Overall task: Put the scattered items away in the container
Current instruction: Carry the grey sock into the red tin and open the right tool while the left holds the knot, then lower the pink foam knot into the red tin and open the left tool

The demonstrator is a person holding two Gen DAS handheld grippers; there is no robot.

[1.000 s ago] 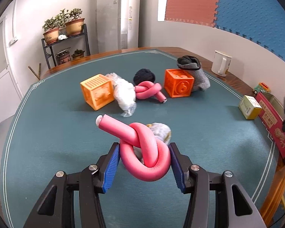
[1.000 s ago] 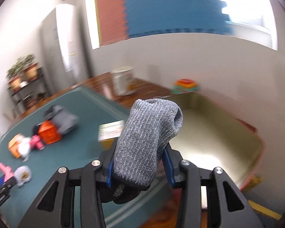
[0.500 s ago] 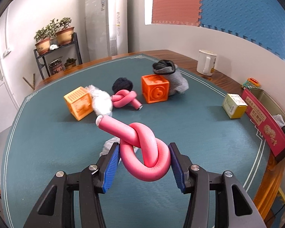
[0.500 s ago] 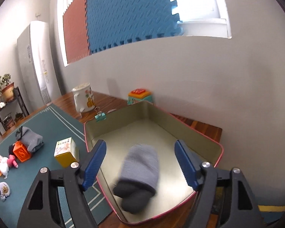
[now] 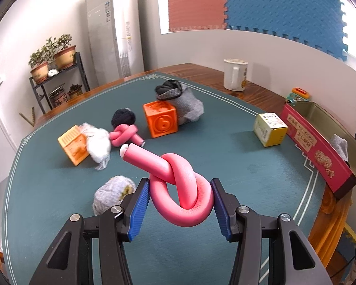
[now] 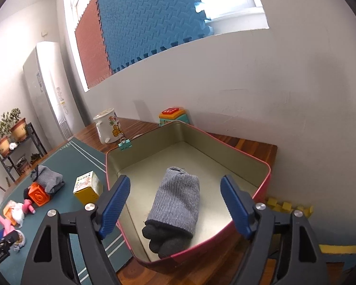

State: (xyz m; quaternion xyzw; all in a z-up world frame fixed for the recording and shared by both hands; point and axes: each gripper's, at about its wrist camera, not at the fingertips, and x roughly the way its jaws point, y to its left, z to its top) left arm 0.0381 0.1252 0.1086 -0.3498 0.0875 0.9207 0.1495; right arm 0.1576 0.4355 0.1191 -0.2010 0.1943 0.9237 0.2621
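Sock (image 6: 175,197) in tin (image 6: 261,166)

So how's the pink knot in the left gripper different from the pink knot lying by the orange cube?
The held pink knot hangs above the mat, clamped between the left gripper pads; the other pink knot lies on the green mat, beside a white bundle. The held one has a long straight tail; the other is a tighter coil with a shorter tail. Both are pink foam tubes tied in one knot.

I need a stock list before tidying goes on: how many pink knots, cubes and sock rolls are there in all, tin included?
pink knots: 2
cubes: 2
sock rolls: 4
Total: 8
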